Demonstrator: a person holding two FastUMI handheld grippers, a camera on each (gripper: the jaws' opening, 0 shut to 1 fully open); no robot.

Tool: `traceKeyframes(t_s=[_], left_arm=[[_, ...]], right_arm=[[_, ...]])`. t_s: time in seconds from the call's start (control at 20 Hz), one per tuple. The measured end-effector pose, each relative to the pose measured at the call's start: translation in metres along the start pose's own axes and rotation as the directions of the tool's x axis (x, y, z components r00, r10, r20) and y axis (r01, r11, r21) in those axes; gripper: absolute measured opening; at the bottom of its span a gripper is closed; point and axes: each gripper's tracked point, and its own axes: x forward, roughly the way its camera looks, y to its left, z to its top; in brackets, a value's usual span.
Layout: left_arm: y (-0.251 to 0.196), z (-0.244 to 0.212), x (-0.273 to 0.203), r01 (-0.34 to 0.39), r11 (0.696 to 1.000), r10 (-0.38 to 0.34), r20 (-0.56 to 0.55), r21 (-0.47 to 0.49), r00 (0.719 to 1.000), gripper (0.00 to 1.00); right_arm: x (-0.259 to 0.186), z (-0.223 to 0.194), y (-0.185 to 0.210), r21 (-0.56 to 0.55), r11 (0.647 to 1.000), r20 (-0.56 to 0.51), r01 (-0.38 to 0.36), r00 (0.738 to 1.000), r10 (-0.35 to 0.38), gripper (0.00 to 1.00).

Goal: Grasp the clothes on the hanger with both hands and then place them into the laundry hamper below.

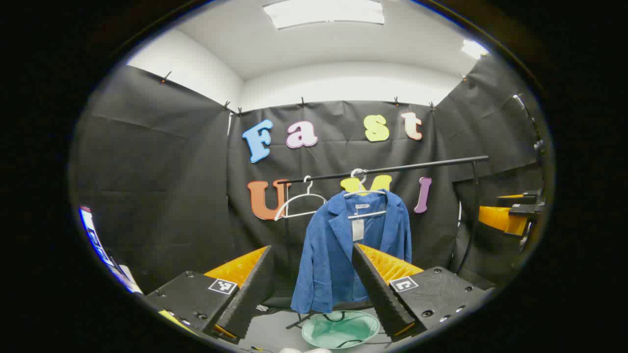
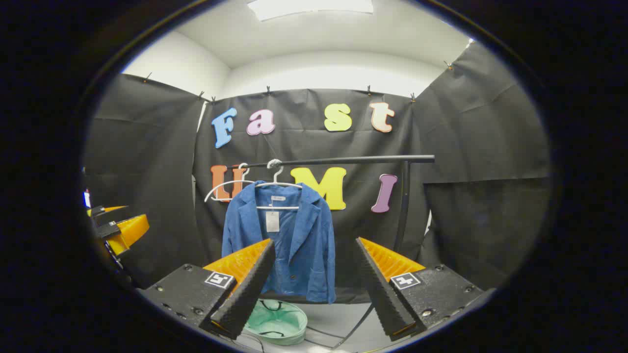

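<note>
Black cloth lines the booth around you, with a white ceiling and a light panel above. Across the back runs a black metal clothes rail [image 1: 392,169], and from it hangs a blue corduroy-like jacket [image 1: 338,255] on a white plastic hanger [image 1: 364,196], a pale tag showing at its collar. Just beside it, toward the rail's end, a second white hanger [image 1: 299,203] hangs empty.

Below the jacket, on the grey floor [image 2: 338,318] at the foot of the rail, sits the round pale-green fabric laundry hamper [image 1: 341,329], its mouth open upward.

Your left gripper [image 1: 311,282] has its jaws spread wide with nothing between them, well short of the jacket; in the left gripper view its fingers frame the jacket's lower half. Your right gripper [image 2: 314,279] is likewise wide apart and empty, also well back from the garment, which in the right gripper view [image 2: 282,245] hangs behind the left-hand finger. Each gripper also shows at the edge of the other's view, off to the side and apart.
</note>
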Motion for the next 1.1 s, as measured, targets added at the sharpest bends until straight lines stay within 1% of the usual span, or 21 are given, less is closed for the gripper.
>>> traceKeyframes(t_s=[0.2,0.4,0.65,0.85,0.9,0.95,1.1], left_arm=[[0.005,0.008,-0.003,-0.001,1.000,0.001,0.010,-0.004,1.000,0.99],[0.009,0.009,-0.004,0.008,1.000,-0.008,0.011,0.000,1.000,0.99],[0.006,0.006,-0.001,0.016,1.000,-0.016,0.009,0.004,1.000,0.99],[0.000,0.001,0.010,0.020,1.000,-0.020,0.008,0.004,1.000,0.99],[-0.002,-0.001,0.015,0.024,1.000,-0.024,0.007,0.004,1.000,0.99],[-0.006,-0.002,0.022,0.026,1.000,-0.026,0.007,0.005,1.000,0.99],[-0.017,-0.007,0.045,0.023,1.000,-0.023,0.012,0.004,1.000,0.99]], right_arm=[[-0.006,0.008,0.001,-0.015,1.000,0.013,0.014,1.000,-0.013,1.00],[-0.012,0.007,0.006,-0.023,1.000,0.007,0.020,1.000,-0.020,1.00],[-0.009,0.002,0.017,-0.028,1.000,-0.011,-0.002,1.000,0.002,1.00],[0.008,-0.005,0.019,-0.028,1.000,-0.030,-0.013,0.999,0.013,1.00],[0.016,-0.007,0.020,-0.028,0.999,-0.036,-0.020,0.999,0.019,0.97],[0.025,-0.009,0.019,-0.032,0.999,-0.041,-0.024,0.999,0.022,1.00],[0.060,-0.015,0.019,-0.027,0.999,-0.055,-0.042,0.998,0.040,1.00]])
